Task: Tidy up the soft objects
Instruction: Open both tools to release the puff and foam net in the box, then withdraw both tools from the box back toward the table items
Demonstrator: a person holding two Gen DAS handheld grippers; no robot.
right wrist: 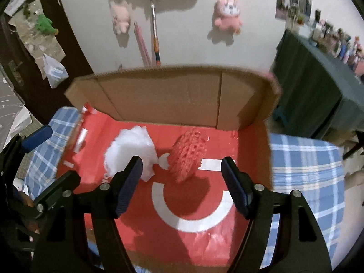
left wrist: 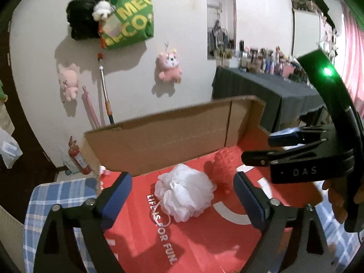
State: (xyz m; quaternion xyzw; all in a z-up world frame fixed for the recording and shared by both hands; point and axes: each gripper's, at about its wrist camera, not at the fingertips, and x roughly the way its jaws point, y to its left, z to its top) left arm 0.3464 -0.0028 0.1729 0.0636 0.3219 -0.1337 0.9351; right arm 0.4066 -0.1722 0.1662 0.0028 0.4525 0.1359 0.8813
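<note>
A white mesh bath pouf (left wrist: 185, 192) lies on the red floor of an open cardboard box (left wrist: 173, 134). A red knitted scrubber (left wrist: 224, 167) stands on edge to its right. My left gripper (left wrist: 183, 201) is open and empty, with the pouf between its fingers, a little above it. The right gripper (left wrist: 270, 150) shows at the right edge of this view. In the right wrist view my right gripper (right wrist: 182, 186) is open and empty, above the box floor, just short of the red scrubber (right wrist: 187, 155). The white pouf (right wrist: 130, 151) lies to its left.
The cardboard box (right wrist: 173, 95) sits on a blue plaid cloth (right wrist: 304, 170). Its back flap stands upright. Pink plush toys (left wrist: 169, 67) and a green tote bag (left wrist: 128, 20) hang on the wall behind. A dark-draped table (left wrist: 261, 88) with bottles stands at the right.
</note>
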